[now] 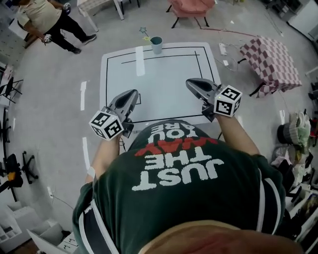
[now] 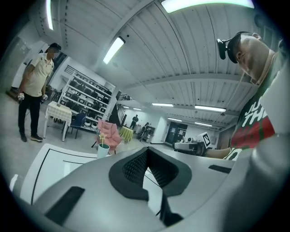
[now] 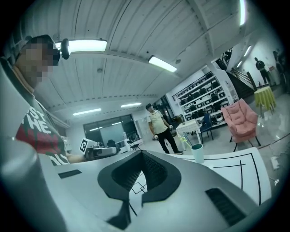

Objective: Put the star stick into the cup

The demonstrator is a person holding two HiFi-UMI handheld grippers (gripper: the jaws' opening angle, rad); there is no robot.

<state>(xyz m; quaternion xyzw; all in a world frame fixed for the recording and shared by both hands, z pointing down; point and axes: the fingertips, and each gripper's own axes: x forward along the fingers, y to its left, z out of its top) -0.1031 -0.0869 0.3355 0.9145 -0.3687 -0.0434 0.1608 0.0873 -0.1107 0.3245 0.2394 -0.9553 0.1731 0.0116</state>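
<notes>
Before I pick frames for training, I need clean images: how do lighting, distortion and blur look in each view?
Head view: evenly lit, fisheye bows the white table; cup sharp. Left gripper view: dark vignette, ceiling lamp blown out. Right gripper view: same vignette and lamp glare, cup small but sharp.

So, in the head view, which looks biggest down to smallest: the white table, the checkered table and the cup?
1. white table
2. checkered table, off near the picture's edge, so its true size is unsure
3. cup, clearly the smallest
</notes>
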